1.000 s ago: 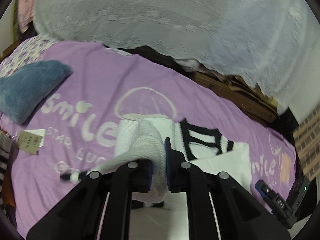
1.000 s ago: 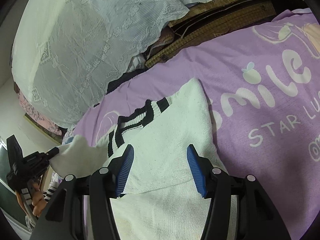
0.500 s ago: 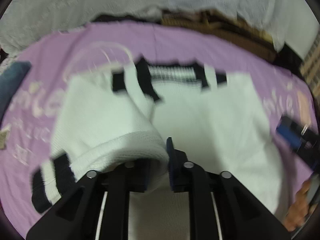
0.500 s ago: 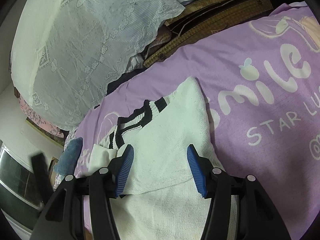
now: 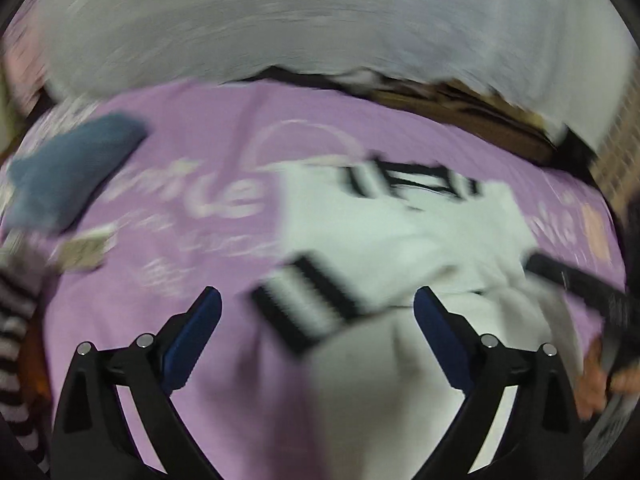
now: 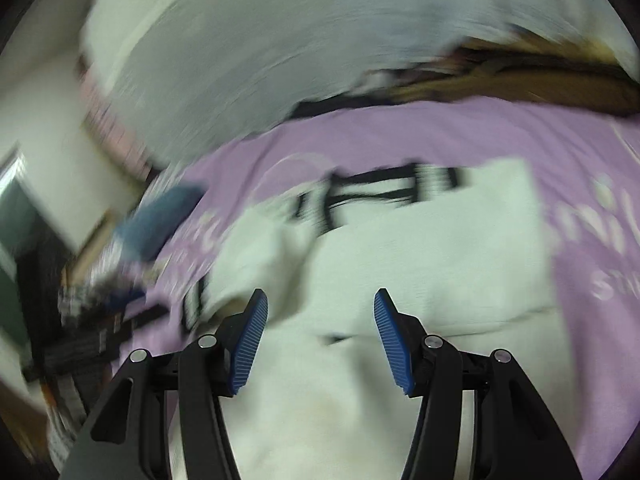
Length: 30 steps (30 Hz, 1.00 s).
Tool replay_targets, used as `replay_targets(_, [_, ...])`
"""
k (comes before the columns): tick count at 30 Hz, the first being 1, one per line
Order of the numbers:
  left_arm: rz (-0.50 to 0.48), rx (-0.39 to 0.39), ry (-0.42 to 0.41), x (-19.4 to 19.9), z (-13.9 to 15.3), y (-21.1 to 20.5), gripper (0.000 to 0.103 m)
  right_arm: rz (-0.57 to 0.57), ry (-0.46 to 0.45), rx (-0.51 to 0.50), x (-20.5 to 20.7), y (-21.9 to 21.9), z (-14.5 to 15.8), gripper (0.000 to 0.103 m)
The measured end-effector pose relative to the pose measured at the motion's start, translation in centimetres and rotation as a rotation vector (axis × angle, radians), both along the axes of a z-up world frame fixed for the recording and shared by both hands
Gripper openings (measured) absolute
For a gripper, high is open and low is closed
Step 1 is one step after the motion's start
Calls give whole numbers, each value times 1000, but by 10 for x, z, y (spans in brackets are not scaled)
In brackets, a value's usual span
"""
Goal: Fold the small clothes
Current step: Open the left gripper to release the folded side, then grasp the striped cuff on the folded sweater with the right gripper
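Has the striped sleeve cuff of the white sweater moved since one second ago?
Yes. The cuff now lies free, folded inward over the white sweater, right of the "smile" print; the opening left tongs hold nothing.

A bed covered by a lilac sheet printed with white "smile" lettering (image 5: 192,248) fills both blurred views. Behind it hangs a white lace curtain (image 5: 300,20) over a brown woven mat (image 6: 500,80). In the right wrist view, a pale cream wall (image 6: 44,120) stands at left beside a dark window pane (image 6: 16,208).
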<state>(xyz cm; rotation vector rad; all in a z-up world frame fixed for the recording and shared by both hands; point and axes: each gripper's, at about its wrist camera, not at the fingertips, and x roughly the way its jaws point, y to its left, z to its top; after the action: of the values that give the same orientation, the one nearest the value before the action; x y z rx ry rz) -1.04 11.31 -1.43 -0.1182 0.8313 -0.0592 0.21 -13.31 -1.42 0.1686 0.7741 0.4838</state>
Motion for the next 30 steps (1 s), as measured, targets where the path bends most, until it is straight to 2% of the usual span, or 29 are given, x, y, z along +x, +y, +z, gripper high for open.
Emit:
replay_targets(4, [191, -77, 60, 12, -9, 61, 94, 129, -107, -217, -16, 67, 5, 56])
replay_targets(7, [251, -88, 87, 15, -19, 80, 94, 216, -145, -342, -25, 103, 2, 58])
replay_targets(12, [272, -88, 150, 20, -38, 84, 94, 332, -240, -540, -34, 159, -15, 62])
replay_targets(17, [288, -89, 148, 20, -39, 89, 94, 373, -313, -726, -27, 206, -42, 59])
replay_targets(18, [295, -84, 144, 21, -39, 90, 94, 370, -321, -729, -26, 208, -43, 54])
replay_targets(19, [301, -82, 142, 20, -38, 92, 94, 373, -313, -695, -25, 206, -39, 44])
replay_targets(21, [310, -98, 141, 20, -38, 96, 94, 378, -249, -529, -20, 191, -20, 20])
replay_targets(22, [311, -107, 142, 21, -38, 97, 94, 351, -231, -471, -16, 179, -10, 0])
replay_targets(25, [279, -120, 149, 25, -37, 87, 94, 263, -208, -327, -8, 144, 13, 0])
replay_targets(28, [211, -47, 128, 33, -29, 54, 94, 149, -154, -180, 10, 94, 29, 0])
replay_targets(30, [184, 0, 103, 37, -23, 40, 94, 134, -147, -160, 9, 79, 31, 5])
